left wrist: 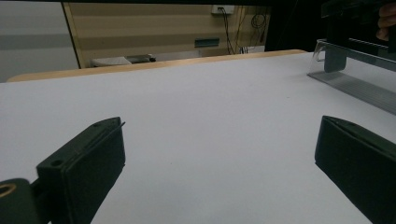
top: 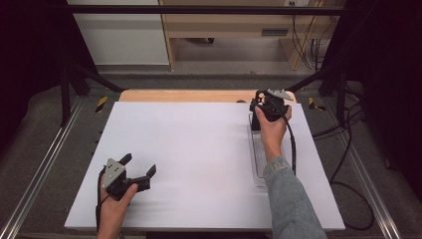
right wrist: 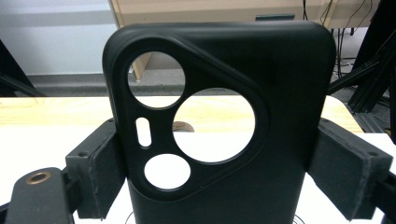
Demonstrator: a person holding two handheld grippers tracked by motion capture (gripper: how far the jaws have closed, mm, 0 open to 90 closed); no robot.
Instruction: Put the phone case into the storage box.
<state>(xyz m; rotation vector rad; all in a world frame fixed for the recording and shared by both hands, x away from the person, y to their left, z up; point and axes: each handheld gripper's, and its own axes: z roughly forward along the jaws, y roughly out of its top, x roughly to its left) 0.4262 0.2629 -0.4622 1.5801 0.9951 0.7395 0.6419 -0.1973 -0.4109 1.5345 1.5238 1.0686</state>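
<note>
A black phone case with round camera cut-outs stands upright between the jaws of my right gripper, whose pads press on its two long sides. From above, that right gripper sits at the far right of the white table, holding the case at the far end of a clear plastic tray. My left gripper rests near the front left, jaws wide apart. Nothing lies between its fingers, and the left gripper faces bare table.
The white table top has a wooden strip along its far edge. The clear tray lies off to the right in the left gripper view. Cables trail on the floor at right, and metal frame rails flank the table.
</note>
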